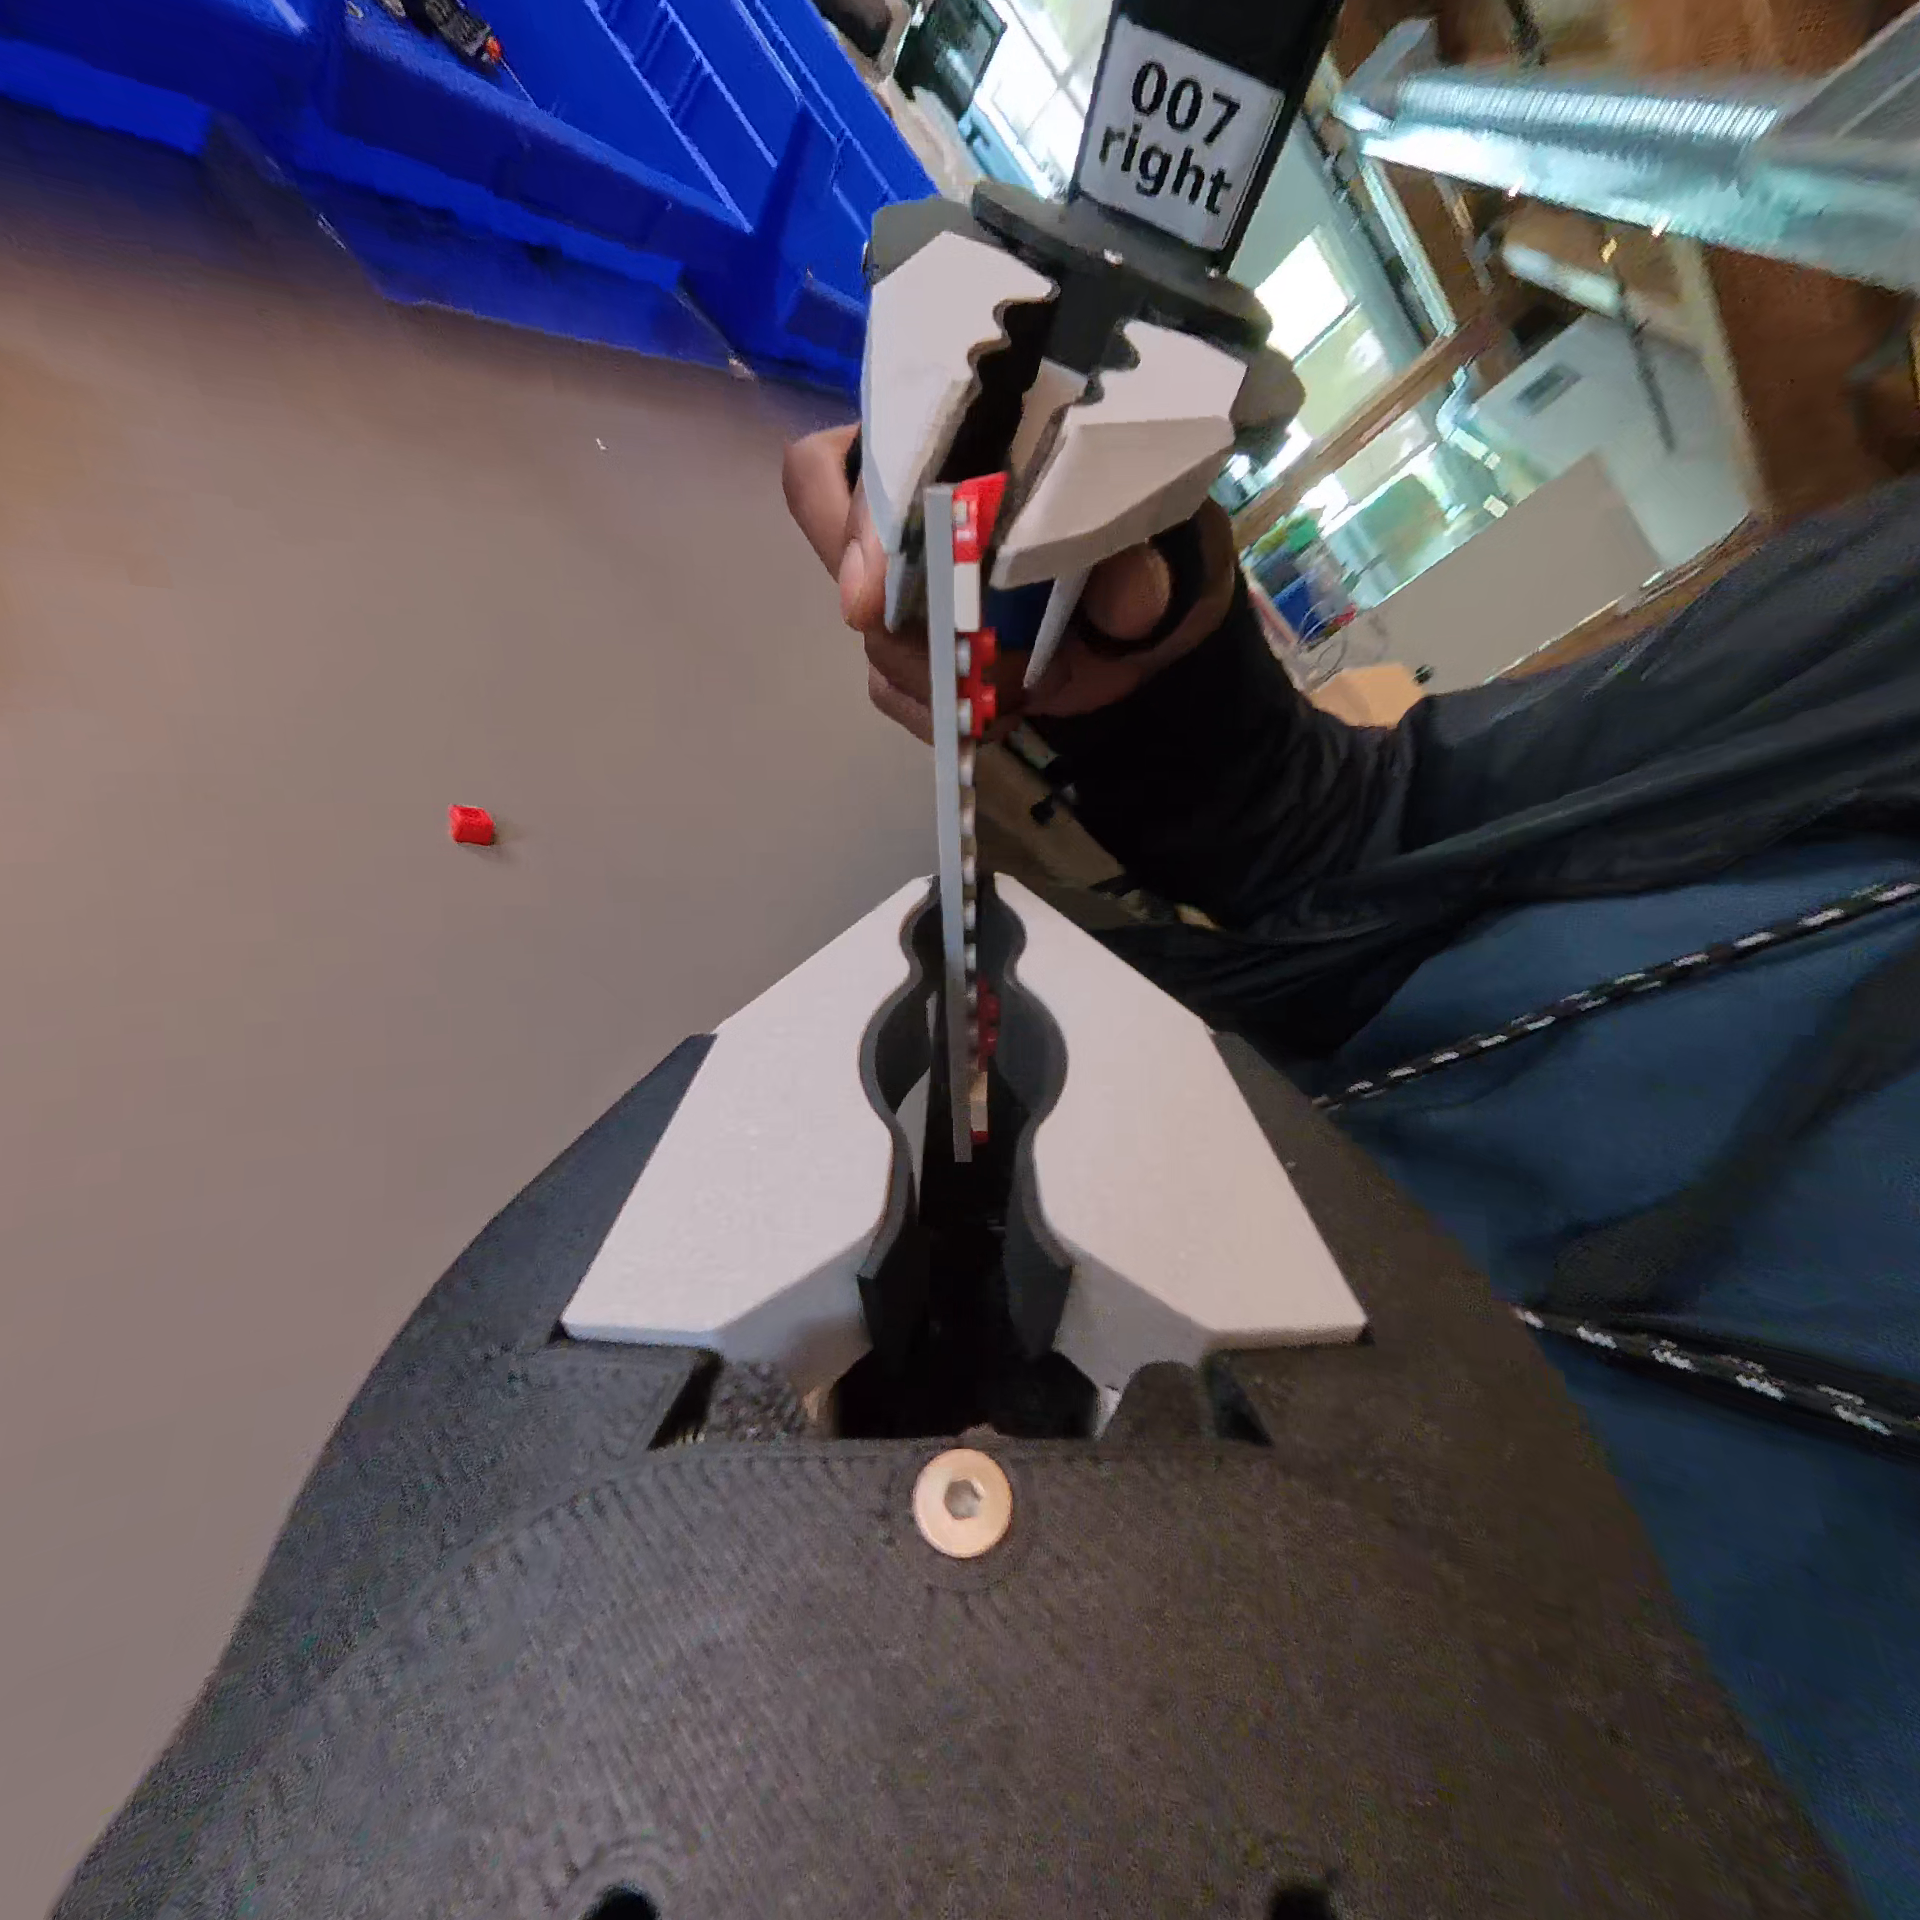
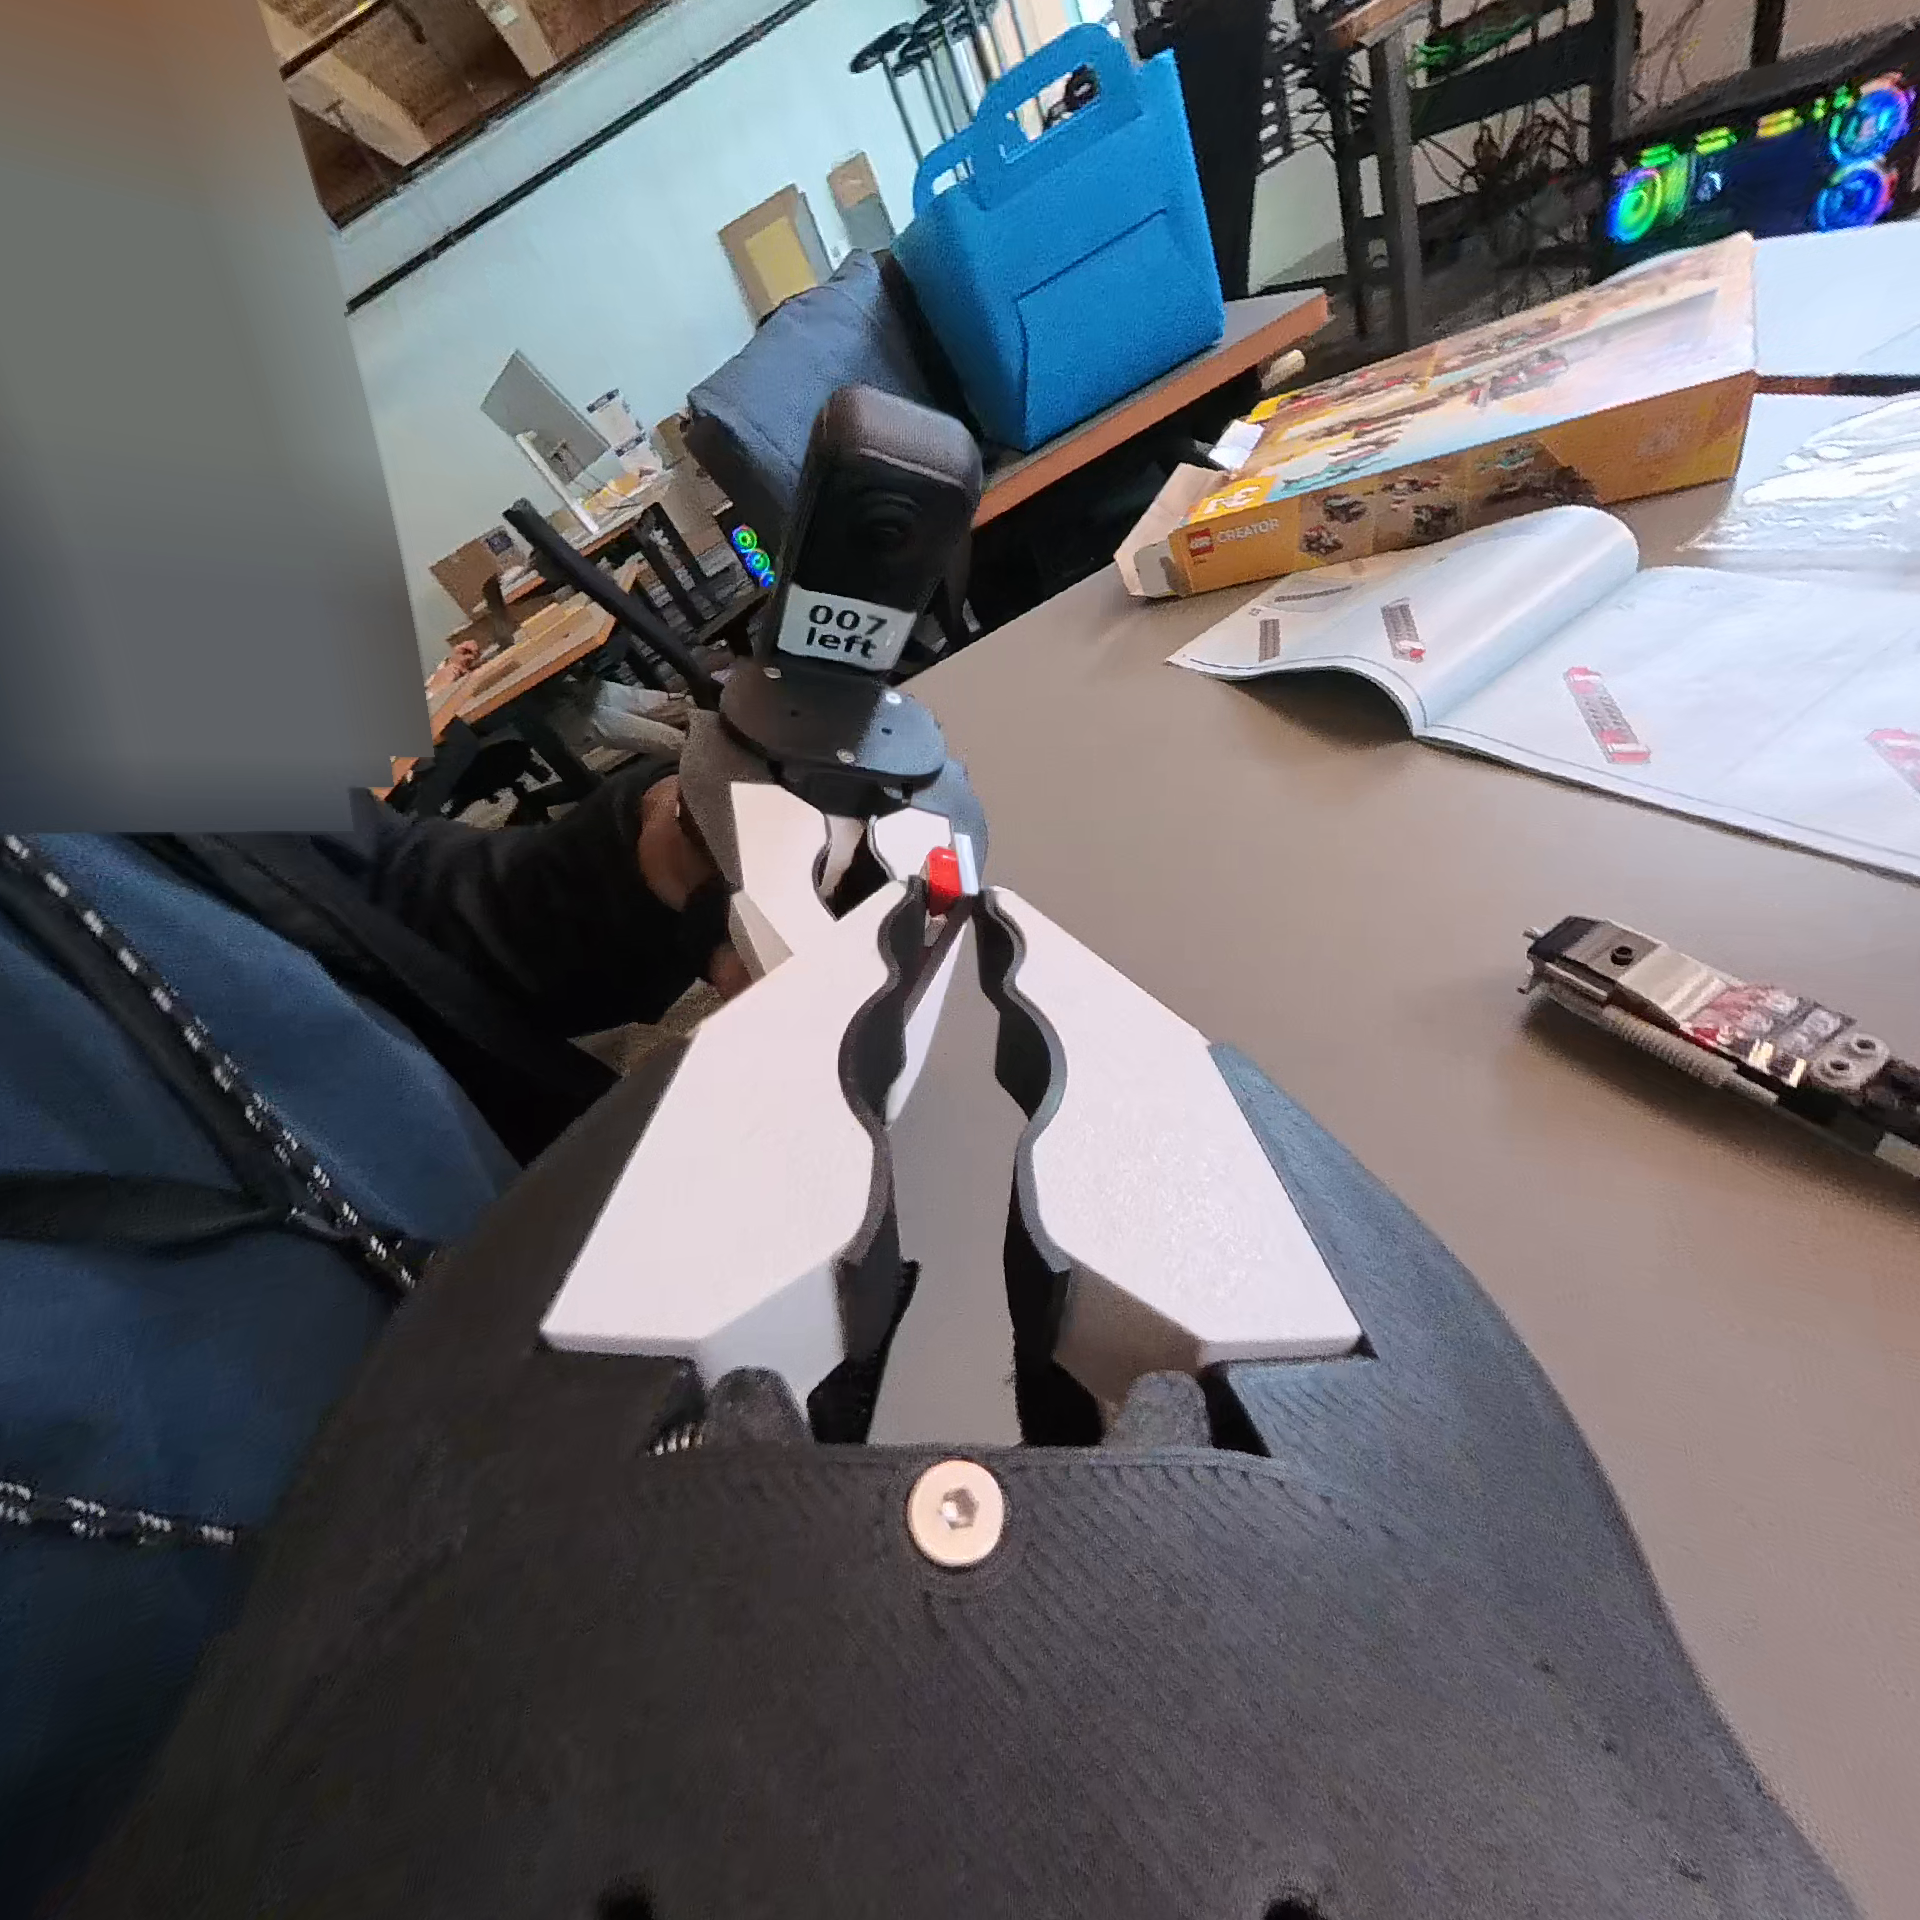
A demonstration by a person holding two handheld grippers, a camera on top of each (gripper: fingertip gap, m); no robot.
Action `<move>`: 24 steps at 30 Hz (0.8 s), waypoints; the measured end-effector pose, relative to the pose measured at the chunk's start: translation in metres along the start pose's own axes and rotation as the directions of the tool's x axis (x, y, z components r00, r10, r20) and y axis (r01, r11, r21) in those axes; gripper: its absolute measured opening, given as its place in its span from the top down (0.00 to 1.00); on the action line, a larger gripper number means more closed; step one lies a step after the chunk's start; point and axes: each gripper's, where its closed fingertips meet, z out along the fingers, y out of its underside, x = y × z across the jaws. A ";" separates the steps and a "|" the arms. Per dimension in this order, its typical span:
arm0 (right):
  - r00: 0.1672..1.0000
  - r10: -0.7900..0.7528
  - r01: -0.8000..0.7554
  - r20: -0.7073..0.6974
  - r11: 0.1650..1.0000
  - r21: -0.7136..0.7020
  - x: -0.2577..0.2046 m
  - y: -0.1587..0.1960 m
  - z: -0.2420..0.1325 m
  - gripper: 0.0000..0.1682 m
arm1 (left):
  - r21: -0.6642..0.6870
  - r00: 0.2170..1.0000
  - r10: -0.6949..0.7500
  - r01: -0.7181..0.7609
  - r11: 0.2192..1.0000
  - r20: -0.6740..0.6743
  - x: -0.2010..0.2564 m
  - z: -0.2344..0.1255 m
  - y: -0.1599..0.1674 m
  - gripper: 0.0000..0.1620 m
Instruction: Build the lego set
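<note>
A long thin grey Lego plate with small red and white pieces along one side is held edge-on in the air between both grippers. My left gripper is shut on its near end. My right gripper faces it from the far side and is shut on the other end. In the right wrist view, my right gripper pinches the plate's end and a red piece at its tips. The left gripper sits just behind, partly hidden.
A loose red brick lies on the grey table. Blue bins line the far edge. An open instruction booklet, the yellow set box and a dark part-built model lie to the right. A person's blue jacket is close. Spacing between my two grippers at the tips: around 6 centimetres.
</note>
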 end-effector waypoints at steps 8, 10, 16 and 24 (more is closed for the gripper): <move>0.995 0.098 -0.098 -0.012 0.995 0.012 0.013 0.005 0.000 0.86 | 0.066 0.989 -0.120 0.126 0.990 -0.088 0.000 0.001 -0.002 0.98; 0.995 0.099 -0.098 -0.006 0.995 0.018 0.015 0.002 -0.003 0.85 | 0.043 0.990 -0.121 0.124 0.991 -0.077 -0.002 0.001 0.002 0.98; 0.995 0.072 -0.065 0.072 0.994 -0.089 0.011 0.006 -0.001 0.86 | -0.040 0.995 -0.094 0.093 0.995 -0.027 -0.005 0.002 0.010 0.98; 0.951 0.163 -0.118 0.262 0.977 -0.180 0.001 0.007 -0.007 0.86 | -0.137 0.997 0.053 -0.044 0.990 0.061 -0.013 -0.005 0.017 0.98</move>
